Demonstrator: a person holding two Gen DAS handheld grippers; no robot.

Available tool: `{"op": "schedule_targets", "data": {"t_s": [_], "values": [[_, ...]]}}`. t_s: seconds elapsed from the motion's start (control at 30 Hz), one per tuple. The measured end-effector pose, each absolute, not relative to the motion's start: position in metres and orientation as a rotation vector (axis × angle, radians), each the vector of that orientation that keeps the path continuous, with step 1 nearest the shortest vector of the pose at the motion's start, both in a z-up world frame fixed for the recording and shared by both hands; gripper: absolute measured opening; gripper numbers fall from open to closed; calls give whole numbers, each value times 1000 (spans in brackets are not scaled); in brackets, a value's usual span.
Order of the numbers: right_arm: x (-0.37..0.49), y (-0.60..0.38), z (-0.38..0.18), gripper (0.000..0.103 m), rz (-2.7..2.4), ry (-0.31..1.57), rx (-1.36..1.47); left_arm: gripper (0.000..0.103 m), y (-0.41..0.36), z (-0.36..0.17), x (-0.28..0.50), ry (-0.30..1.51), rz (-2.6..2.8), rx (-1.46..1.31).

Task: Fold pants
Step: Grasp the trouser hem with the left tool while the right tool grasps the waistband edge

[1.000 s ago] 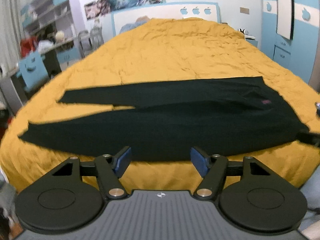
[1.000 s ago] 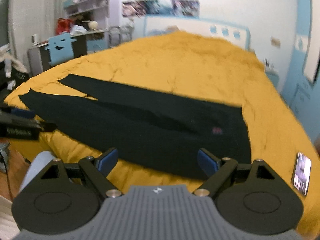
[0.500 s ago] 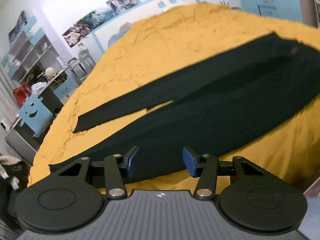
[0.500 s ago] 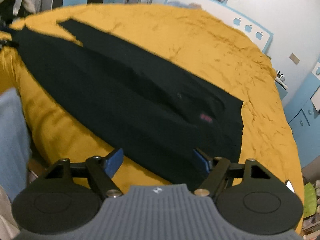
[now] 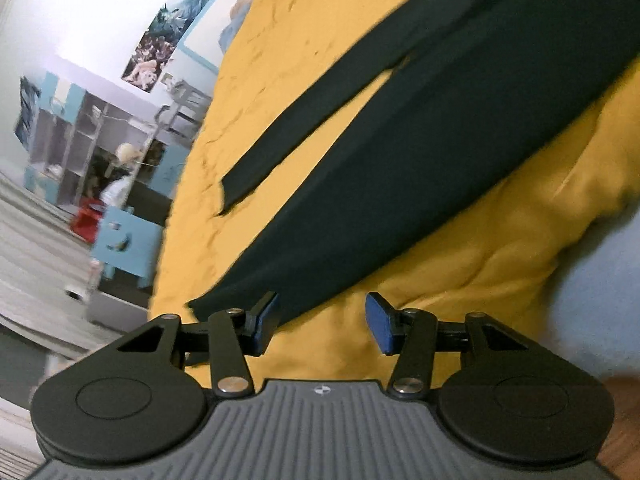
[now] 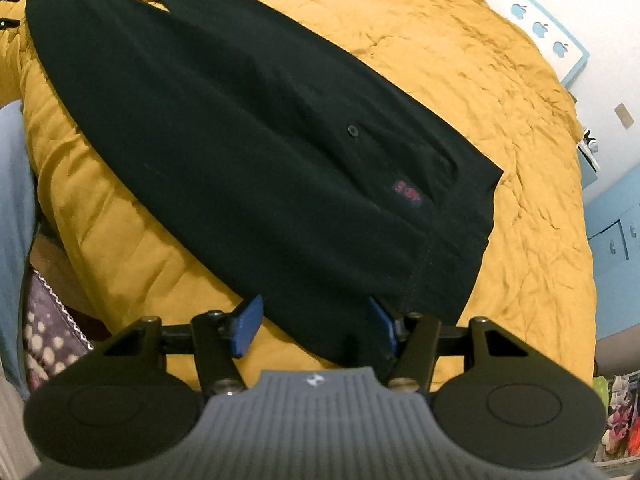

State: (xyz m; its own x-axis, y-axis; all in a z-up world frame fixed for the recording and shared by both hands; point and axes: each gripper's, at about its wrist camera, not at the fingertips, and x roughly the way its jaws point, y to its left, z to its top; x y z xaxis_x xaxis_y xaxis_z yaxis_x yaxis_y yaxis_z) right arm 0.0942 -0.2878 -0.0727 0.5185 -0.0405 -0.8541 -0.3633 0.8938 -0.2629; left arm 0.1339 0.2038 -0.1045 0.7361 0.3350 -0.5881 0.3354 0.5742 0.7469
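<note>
Black pants point(image 5: 440, 120) lie flat and spread on a yellow bedspread point(image 5: 460, 280), legs apart at the hems. My left gripper point(image 5: 322, 322) hovers open at the bed's near edge. The near leg's hem point(image 5: 224, 300) sits just off its left finger point(image 5: 266, 320), and only bedspread lies between the pads. In the right wrist view the pants point(image 6: 240, 140) show a button point(image 6: 353, 130) and a red label point(image 6: 408, 192) near the waistband. My right gripper point(image 6: 314, 326) is closing its jaws, with the near waist corner between them and the pads not pressing on it.
Shelves and a blue chair point(image 5: 124, 240) stand left of the bed. A headboard with apple shapes point(image 6: 540, 28) and a blue wardrobe point(image 6: 616, 240) are at the far right. A person's light blue clothing point(image 6: 16, 200) is at the bed's near side.
Both grippers sank toward the bed and rolled. The left went toward the leg hems, the right toward the waistband. Both pairs of jaws narrowed.
</note>
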Motion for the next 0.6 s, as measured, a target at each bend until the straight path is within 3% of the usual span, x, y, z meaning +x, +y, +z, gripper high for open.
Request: {"op": "schedule_targets", "data": {"t_s": [0.37, 0.5, 0.6], "values": [[94, -287, -72, 54, 190, 1044, -532, 50, 229, -142, 169, 763, 151, 1199], [84, -282, -69, 53, 219, 1024, -598, 24, 232, -144, 167, 755, 193, 1177], [78, -280, -67, 53, 245, 1012, -636, 12, 235, -130, 168, 766, 236, 998]]}}
